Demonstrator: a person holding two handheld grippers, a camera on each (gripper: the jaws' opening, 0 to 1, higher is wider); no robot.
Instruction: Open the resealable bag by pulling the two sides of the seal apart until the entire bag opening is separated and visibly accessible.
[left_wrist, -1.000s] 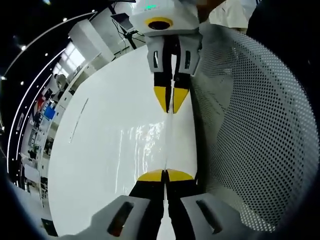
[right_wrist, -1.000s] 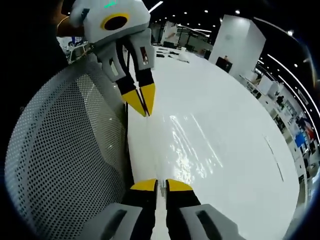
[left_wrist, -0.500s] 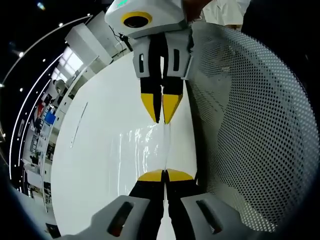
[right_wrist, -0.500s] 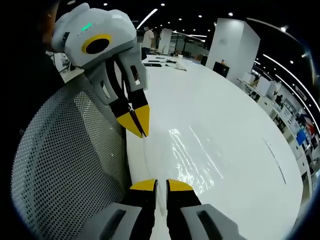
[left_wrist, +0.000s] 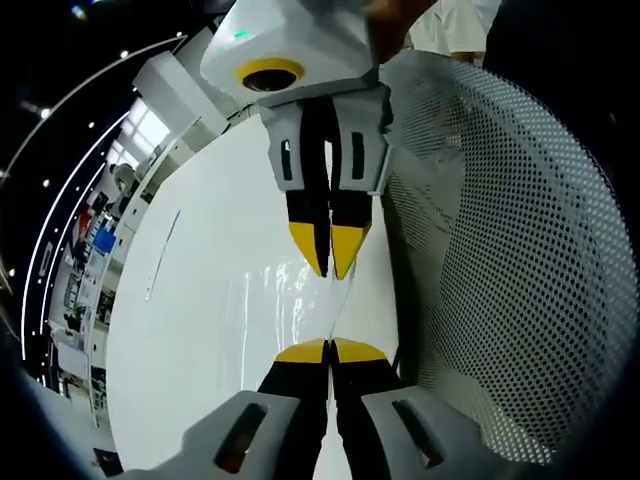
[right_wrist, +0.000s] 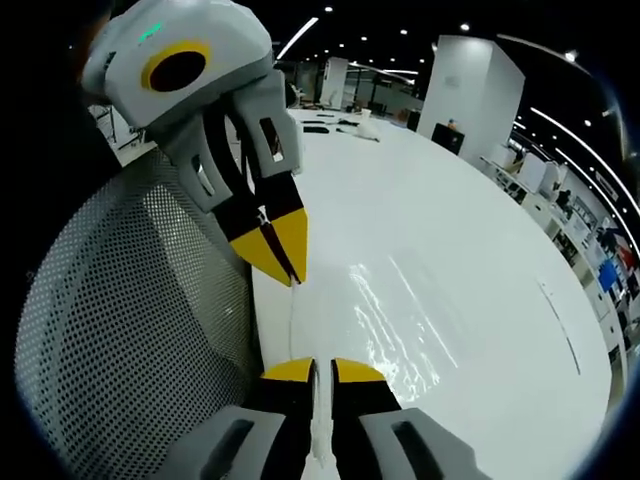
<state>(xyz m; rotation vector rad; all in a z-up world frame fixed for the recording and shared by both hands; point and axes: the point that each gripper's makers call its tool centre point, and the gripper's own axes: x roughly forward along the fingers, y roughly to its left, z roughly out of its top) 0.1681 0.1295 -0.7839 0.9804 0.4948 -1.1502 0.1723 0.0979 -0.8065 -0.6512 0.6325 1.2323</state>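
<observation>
Both grippers are nose to nose over the white bench (left_wrist: 200, 330), with the clear resealable bag (left_wrist: 300, 300) stretched between them above the bench, its film catching glare. In the left gripper view, the left gripper (left_wrist: 329, 350) has its yellow-tipped fingers together, pinched on the bag's edge, and the right gripper (left_wrist: 329, 268) comes down from the top of the view, tips together on the same thin strip. In the right gripper view, the right gripper (right_wrist: 313, 368) is clamped on the film running up between its tips, and the left gripper (right_wrist: 282, 268) angles in from the upper left, shut on the edge just beyond. This bag looks feather-light, limp and slick, so it should crumple and slide rather than resist; the sensible hold is right at the seal lips, one side per gripper. Whether each gripper has a separate lip or both layers, I cannot tell. A white perforated chair back (left_wrist: 500, 260) curves beside the bench. The opening looks not yet parted.
</observation>
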